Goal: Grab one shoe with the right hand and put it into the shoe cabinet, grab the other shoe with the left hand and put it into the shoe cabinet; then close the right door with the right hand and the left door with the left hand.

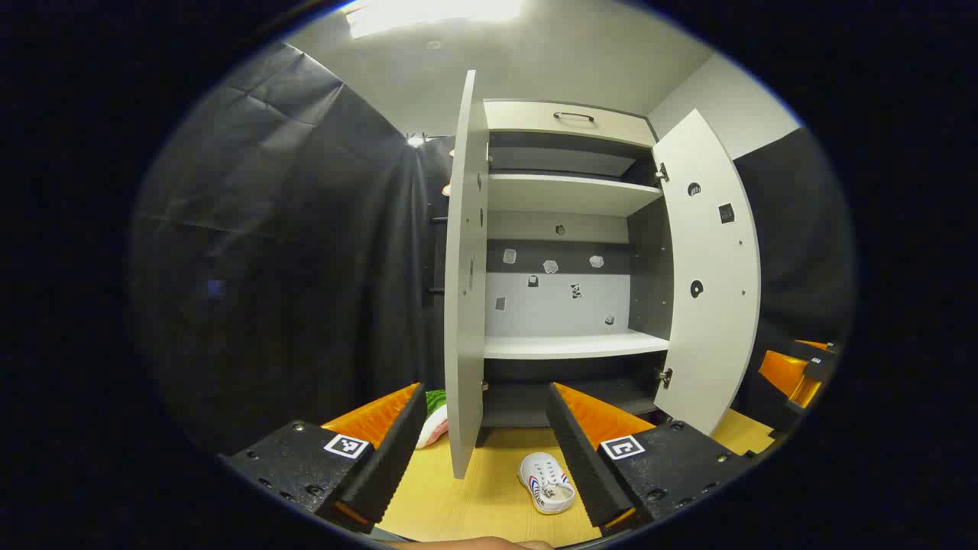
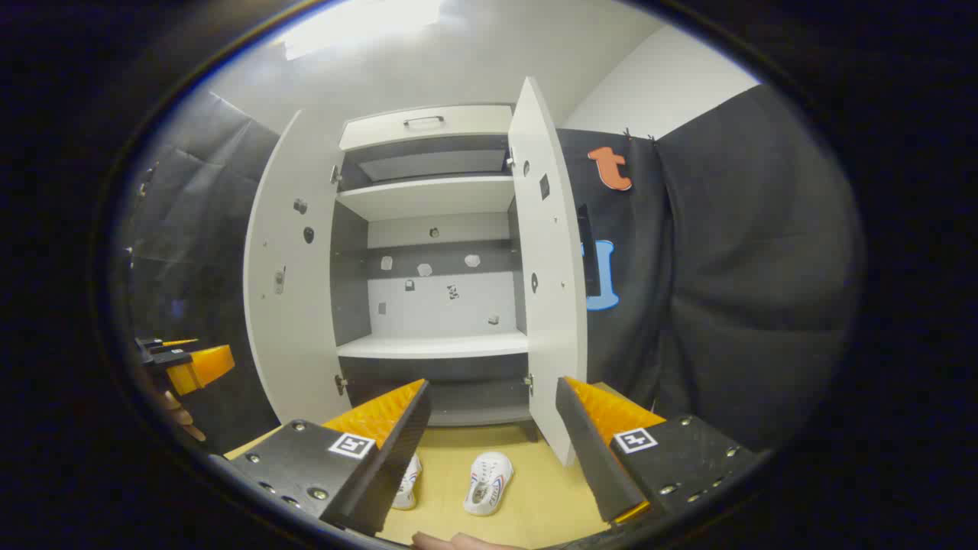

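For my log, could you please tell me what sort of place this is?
Probably a staged recording booth, not a home: black cloth as walls, a shoe cabinet with both doors open, and two shoes on a wooden floor.

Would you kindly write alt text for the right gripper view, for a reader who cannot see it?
A tall white shoe cabinet stands with both doors open and its shelves bare. Two white slip-on shoes lie on the yellow wooden floor before it, beyond the open right gripper. The left gripper shows at the left edge.
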The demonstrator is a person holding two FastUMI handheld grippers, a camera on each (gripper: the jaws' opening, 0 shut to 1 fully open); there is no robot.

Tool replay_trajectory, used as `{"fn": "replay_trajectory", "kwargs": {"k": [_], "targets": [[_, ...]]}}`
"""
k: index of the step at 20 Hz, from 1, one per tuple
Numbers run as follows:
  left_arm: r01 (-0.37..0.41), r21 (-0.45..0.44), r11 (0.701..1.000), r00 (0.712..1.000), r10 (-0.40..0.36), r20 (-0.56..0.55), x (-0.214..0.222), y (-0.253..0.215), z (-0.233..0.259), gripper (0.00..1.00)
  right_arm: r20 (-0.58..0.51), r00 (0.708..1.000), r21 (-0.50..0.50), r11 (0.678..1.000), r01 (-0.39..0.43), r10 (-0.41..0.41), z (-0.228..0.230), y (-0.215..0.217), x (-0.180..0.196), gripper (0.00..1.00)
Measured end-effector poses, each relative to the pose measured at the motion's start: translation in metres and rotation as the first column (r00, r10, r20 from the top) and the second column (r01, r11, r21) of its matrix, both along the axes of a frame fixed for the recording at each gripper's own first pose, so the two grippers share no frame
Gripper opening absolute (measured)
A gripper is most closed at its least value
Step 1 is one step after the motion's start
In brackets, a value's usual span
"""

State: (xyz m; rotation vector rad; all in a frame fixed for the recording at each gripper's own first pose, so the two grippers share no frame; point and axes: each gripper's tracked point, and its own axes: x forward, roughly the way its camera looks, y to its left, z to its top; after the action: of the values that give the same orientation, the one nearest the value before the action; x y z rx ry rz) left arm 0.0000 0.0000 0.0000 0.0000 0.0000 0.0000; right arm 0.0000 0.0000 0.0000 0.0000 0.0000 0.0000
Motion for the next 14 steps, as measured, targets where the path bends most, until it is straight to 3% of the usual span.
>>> {"fn": "replay_trajectory", "kwargs": {"k": [1,4,6,8,9,13,14], "targets": [[0.006,0.001,1.0,1.0,-0.006,0.0,-0.0012,-0.0001,-0.0007,0.9,0.001,1.0,0.001,1.0,0.002,-0.002,0.0001,0.0003,-0.0001,0.94],[0.022,0.002,1.0,1.0,-0.022,0.004,-0.0027,-0.0029,0.0008,0.94,0.003,1.0,-0.008,1.0,0.002,-0.002,-0.0001,0.0016,0.0001,0.98],[0.027,0.0,1.0,1.0,-0.027,0.004,-0.0036,-0.0048,0.0006,0.9,0.005,1.0,-0.009,1.0,0.003,-0.003,-0.001,0.0017,-0.0001,0.94],[0.025,0.006,1.0,1.0,-0.025,0.005,-0.0042,-0.004,0.0011,0.95,0.002,1.0,-0.01,1.0,-0.001,0.001,-0.0015,0.0026,0.0001,0.94],[0.027,0.008,1.0,1.0,-0.027,0.006,-0.0042,-0.0048,0.0009,0.95,0.0,1.0,-0.007,1.0,-0.003,0.003,-0.0018,0.0028,-0.0006,0.98],[0.026,0.017,1.0,1.0,-0.026,0.018,-0.0039,-0.0051,0.0057,0.94,0.011,1.0,-0.006,1.0,-0.003,0.003,0.0027,0.0036,-0.0047,0.98],[0.023,0.019,1.0,1.0,-0.023,0.019,-0.0035,-0.0046,0.0076,0.9,0.015,1.0,-0.003,1.0,-0.002,0.003,0.0047,0.0042,-0.006,0.98]]}}
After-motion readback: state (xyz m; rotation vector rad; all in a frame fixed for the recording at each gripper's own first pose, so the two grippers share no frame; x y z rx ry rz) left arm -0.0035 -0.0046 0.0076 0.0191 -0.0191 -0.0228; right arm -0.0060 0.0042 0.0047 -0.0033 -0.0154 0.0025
